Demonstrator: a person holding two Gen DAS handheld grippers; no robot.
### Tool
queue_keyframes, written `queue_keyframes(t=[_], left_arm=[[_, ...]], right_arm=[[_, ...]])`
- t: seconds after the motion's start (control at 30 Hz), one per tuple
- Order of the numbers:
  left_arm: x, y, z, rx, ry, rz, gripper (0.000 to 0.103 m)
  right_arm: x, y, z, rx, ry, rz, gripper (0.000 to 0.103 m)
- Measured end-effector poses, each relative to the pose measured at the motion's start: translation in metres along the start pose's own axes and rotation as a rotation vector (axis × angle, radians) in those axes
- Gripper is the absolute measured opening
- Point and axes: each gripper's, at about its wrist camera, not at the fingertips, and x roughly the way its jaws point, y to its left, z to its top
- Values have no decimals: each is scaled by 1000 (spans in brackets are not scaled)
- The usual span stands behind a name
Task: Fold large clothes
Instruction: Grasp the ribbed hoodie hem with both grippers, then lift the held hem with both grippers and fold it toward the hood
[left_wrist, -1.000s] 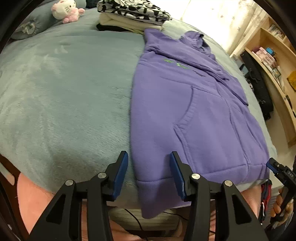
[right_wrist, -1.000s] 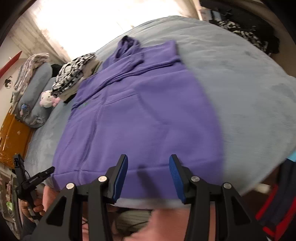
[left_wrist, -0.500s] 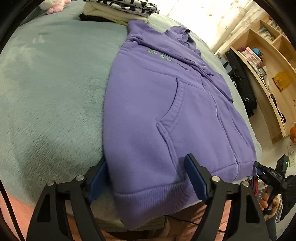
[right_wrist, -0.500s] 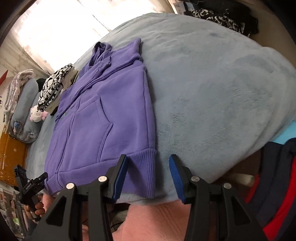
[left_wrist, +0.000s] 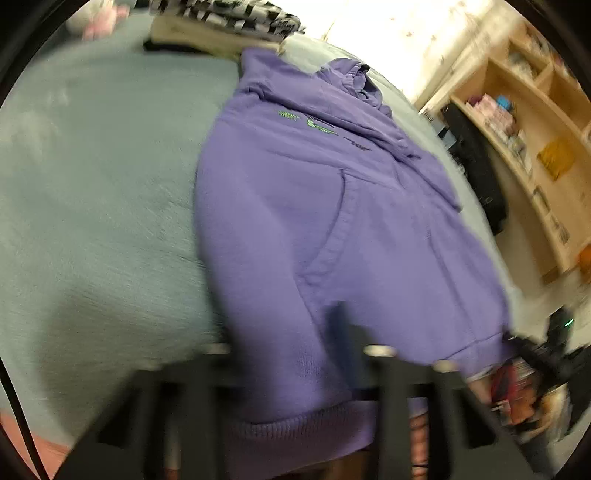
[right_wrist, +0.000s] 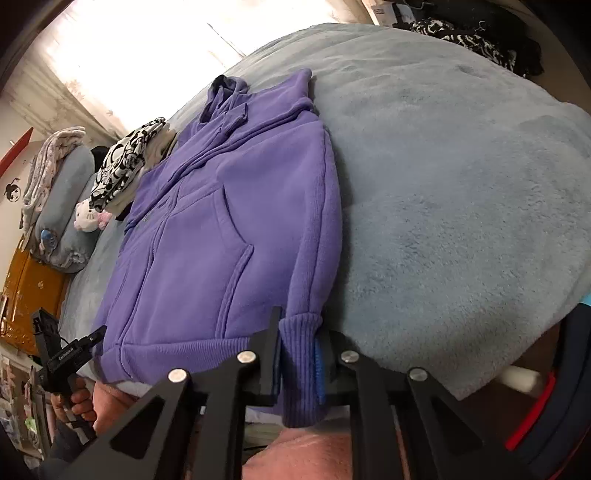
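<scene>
A purple hoodie (left_wrist: 332, 206) lies flat on the grey-blue bed (left_wrist: 92, 203), hood away from me; it also shows in the right wrist view (right_wrist: 229, 221). Its sleeves are folded in along the sides. My left gripper (left_wrist: 295, 354) is over the hoodie's near left hem corner, jaws around the ribbed hem; the view is blurred. My right gripper (right_wrist: 299, 354) has its jaws closed on the ribbed cuff and hem at the near right corner. The left gripper also shows at the left edge of the right wrist view (right_wrist: 70, 354).
Folded black-and-white clothes (right_wrist: 125, 162) and a white plush toy (right_wrist: 86, 218) lie past the hoodie's far left side. A wooden shelf unit (left_wrist: 535, 147) stands to the right of the bed. Dark clothes (right_wrist: 472, 40) lie at the far right corner of the bed (right_wrist: 461, 184).
Both grippers moved forward onto the hoodie's near hem corners. The right jaws closed on the cuff. The left jaws narrowed around the hem, and the left view is blurred by motion.
</scene>
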Motion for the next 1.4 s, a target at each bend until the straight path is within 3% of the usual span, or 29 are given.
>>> queue_keyframes(t=[0.07,0.27,0.57,0.8,0.9,1.1,1.27,1.4], left_arm=[[1,1,2,-48,3,-2,14],[-24,-29,-1,6,-64,52,10],[-73,-56,-7,42,-77,-17,9],[-106,-52,12,-38,-90,-113,9],[-109,-51,36,-77,-105,-162,9],[-87,-56,114,-98,-154,-196,9],[-39,-57,200,-98,-179,-164,12],[15,-45,254,-132,-127,-127,17]], right_arm=[[-2,7,1,-23,-10,-29,10],[-29,26,3,-51,-72,-59,8],[-80,51,4,-100,-126,-34,7],[-111,48,17,-57,-164,36,7],[-109,46,38,-8,-195,52,7],[-74,50,109,76,-222,99,8],[-23,66,184,92,-248,95,8],[28,76,236,86,-238,46,11]])
